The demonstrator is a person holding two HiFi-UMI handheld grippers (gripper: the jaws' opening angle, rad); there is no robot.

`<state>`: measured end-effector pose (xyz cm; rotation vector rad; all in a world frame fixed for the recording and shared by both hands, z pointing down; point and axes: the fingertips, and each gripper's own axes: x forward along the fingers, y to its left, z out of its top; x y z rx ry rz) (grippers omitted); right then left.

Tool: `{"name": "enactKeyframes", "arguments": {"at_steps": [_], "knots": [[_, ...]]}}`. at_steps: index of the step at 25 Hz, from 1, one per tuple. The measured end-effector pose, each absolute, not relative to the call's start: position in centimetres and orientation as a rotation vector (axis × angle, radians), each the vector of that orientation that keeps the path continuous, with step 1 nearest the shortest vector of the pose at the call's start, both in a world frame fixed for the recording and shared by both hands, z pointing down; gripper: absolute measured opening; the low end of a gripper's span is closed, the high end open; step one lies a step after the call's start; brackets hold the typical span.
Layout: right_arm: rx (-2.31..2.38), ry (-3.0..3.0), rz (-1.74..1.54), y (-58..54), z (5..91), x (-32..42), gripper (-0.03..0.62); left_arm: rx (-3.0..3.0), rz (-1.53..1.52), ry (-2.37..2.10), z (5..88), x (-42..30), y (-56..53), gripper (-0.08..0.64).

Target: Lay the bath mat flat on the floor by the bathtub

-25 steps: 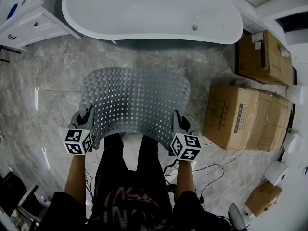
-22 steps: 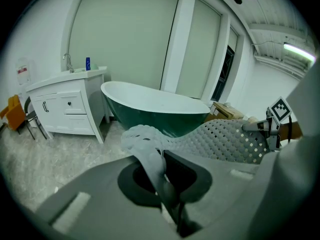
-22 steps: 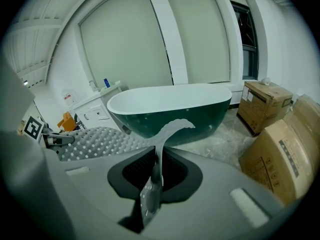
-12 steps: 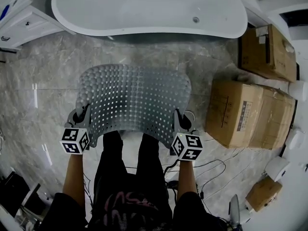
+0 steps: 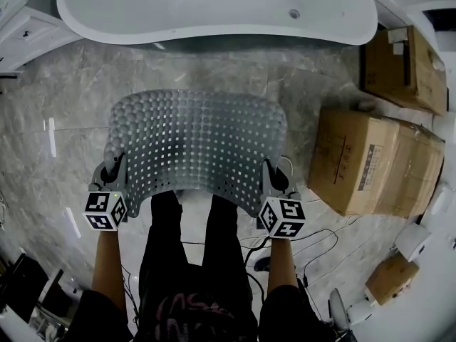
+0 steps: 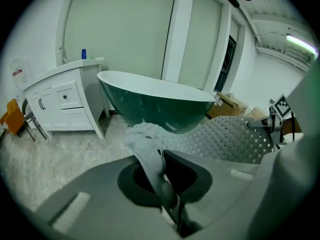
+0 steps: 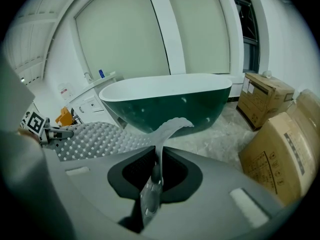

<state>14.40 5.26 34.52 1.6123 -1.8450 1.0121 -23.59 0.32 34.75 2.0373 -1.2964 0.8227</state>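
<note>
Held the bath mat stretched between both hands, above the grey marble floor and on the near side of the bathtub. Pinched its near left corner in the left hand-held gripper, jaws pressed together on a crumpled fold of the mat's edge, as seen plainly in the left gripper view. Pinched its near right corner in the right hand-held gripper the same way, jaws closed on a thin strip of mat standing up between them. Pointed both grippers downward and away, marker cubes nearest the body. Let the mat bow: middle arched, far edge curved toward the tub but apart from it, near edge just in front of the legs. Could not tell whether the far edge touched the floor. Noted a grey, see-through sheet covered in round bumps and small square holes. Faced the tub's long side, with a white cabinet at the far left beside the tub's end. Had cardboard boxes to the right of the mat, apart from it, and loose cables on the floor at the near right.
</note>
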Motion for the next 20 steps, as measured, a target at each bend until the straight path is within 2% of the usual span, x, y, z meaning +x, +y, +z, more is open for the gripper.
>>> {"name": "enactKeyframes", "arguments": {"at_steps": [20], "knots": [[1.551,-1.811,1.036,5.2,43.2,15.4,0.049,1.986,0.874,-1.260,44.4,-23.8,0.2,0.026]]}}
